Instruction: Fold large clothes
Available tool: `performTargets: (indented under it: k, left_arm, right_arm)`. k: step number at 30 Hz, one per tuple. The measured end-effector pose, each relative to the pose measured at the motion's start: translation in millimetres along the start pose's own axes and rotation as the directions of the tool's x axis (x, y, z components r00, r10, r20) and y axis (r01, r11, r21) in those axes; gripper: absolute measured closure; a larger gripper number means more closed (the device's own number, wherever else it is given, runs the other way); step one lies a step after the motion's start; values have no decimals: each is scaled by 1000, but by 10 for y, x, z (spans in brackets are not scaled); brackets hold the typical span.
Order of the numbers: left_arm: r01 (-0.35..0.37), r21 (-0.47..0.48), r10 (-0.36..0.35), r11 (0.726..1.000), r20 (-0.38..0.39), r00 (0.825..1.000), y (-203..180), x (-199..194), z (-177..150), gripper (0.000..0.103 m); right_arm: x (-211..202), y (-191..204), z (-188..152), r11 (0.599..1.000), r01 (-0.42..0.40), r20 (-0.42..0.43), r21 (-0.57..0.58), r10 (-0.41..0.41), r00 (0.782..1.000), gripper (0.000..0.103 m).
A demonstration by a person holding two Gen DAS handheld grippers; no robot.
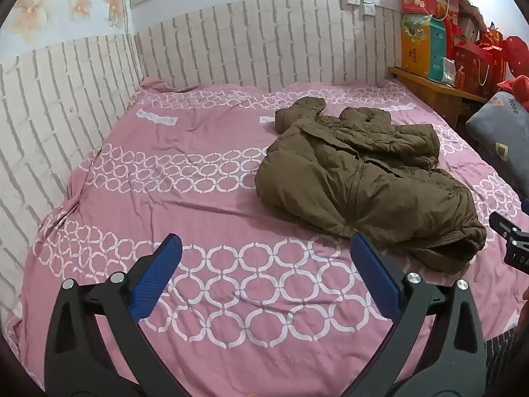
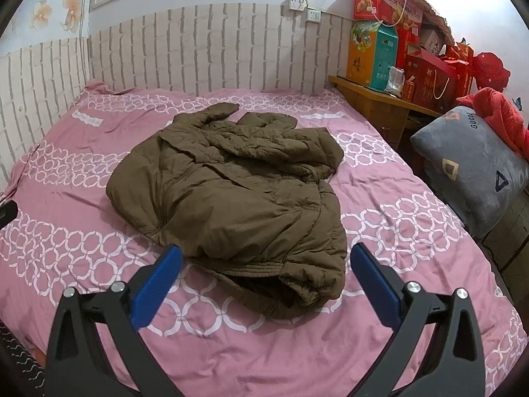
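**Opening step: coat not yet gripped**

Judged to be at the very start: nothing folded, nothing picked up, both claws poised short of the work.

On the left, the left claw (image 1: pixel 266 248) hangs above bare pink sheet (image 1: pixel 158 205) near the bed's front edge, spread wide, empty, touching nothing. Right-hand pad (image 1: pixel 372 268) just short of the coat's zip end, though whether it brushes the fabric cannot be told.

In the middle, a brown padded coat (image 2: pixel 231 192) lies crumpled toward the right half of the bed, hem (image 2: pixel 264 273) gaping toward the front edge, sleeves (image 2: pixel 215 114) bunched toward the far edge by the wall.

On the right, the right claw (image 2: pixel 266 258) sits over the hem, likewise spread wide and empty, pads flanking the hem and apart from the cloth.

Next move probably calls for spreading the coat flat first: one claw pinching each hem corner, pulling toward the front edge, then freeing the sleeves. Thick padding likely needs a deep bite to avoid slipping.
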State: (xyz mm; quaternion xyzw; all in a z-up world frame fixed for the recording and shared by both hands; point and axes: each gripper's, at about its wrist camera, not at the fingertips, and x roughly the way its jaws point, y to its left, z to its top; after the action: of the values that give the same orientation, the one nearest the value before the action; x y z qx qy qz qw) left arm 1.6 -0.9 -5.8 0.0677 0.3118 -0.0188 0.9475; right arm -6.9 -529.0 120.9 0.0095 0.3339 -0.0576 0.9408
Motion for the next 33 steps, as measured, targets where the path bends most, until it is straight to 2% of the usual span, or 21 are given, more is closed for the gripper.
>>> performTargets:
  k: [33]
  left_arm:
    - [0,4,0,1000,-5,1000,21,-6,24,3]
  right_arm:
    - [3,-43,-6,1000,7,3,8,-7,1000,1]
